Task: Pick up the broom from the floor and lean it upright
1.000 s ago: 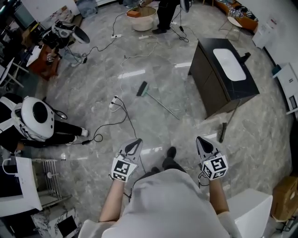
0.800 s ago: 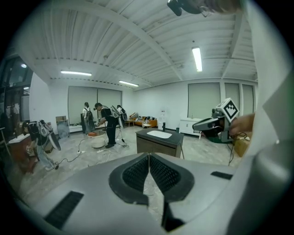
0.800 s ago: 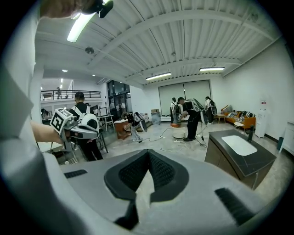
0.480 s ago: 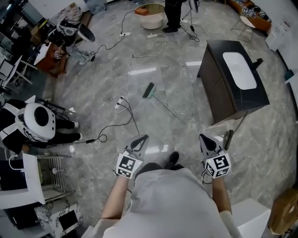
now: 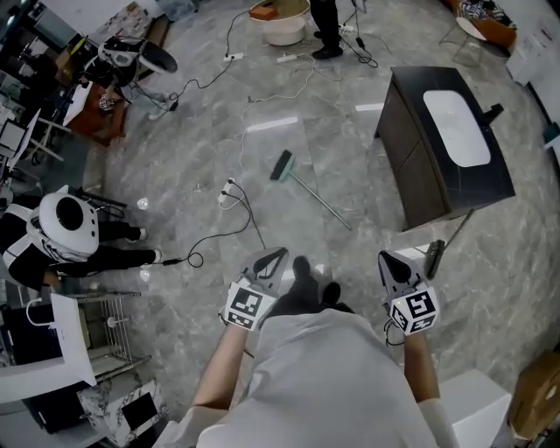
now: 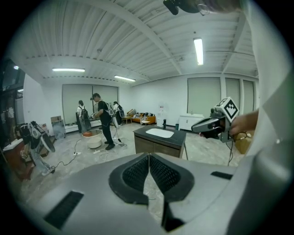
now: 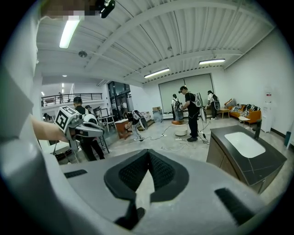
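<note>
While the broom [image 5: 311, 188] lies flat on the grey stone floor [image 5: 184, 140], both tools hang in the air in front of the person, well apart from it. Its green brush head is at the upper left end, and its thin handle runs down and to the right, toward a dark cabinet [image 5: 437, 166] with a white sink in its top. In the head view the broom is between the two tools from left to right, but farther away from the person than both.

The left tool [image 5: 273, 258] is closed, its two black pads meet at the tips, and nothing is between them. The right tool [image 5: 389, 260] is closed in the same way and is also empty. Each tool carries its cube with square markers near the hand, and both point forward and a little down.

A white cable [image 5: 229, 194] with a plug lies on the floor just beside the brush head, on its left. At the left side a person with a white helmet [image 5: 68, 223] is low on the floor. At the top edge another person stands [image 5: 325, 26] next to a pale round tub [image 5: 282, 24].
</note>
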Demonstrator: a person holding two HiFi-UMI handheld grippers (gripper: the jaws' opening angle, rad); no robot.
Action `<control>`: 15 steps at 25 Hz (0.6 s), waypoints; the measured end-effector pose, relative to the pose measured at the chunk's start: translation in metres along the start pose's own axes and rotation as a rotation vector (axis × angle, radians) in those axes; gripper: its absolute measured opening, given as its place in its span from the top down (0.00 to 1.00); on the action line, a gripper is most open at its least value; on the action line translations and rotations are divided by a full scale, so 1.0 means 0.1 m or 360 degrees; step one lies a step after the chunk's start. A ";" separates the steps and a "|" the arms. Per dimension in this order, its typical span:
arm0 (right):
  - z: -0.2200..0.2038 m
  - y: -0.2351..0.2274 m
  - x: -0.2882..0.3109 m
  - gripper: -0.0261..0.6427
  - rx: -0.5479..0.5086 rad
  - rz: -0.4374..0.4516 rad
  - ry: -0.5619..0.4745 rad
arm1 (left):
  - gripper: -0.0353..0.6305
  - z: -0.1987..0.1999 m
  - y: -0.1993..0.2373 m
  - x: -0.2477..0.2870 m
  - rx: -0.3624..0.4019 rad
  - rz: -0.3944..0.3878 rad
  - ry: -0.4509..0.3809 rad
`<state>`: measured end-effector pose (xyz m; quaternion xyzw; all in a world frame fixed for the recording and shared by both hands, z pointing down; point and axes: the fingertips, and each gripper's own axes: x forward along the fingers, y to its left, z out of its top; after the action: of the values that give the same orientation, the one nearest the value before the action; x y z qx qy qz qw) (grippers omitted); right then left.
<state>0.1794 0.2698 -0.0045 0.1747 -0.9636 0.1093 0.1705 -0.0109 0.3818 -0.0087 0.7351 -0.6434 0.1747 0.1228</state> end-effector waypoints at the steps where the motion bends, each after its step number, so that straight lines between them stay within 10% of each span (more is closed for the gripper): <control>1: -0.01 -0.04 0.02 0.96 0.0004 -0.0008 0.0006 | 0.93 0.00 0.03 0.06 -0.0001 -0.0011 0.0004; 15: 0.04 -0.76 0.90 0.96 0.0120 -0.0214 0.0151 | 0.93 -0.07 0.83 1.35 0.0039 -0.0306 0.0099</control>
<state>0.1276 0.1726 0.0364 0.2399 -0.9357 0.1419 0.2162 -0.0791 0.2508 0.0498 0.7892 -0.5636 0.1927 0.1498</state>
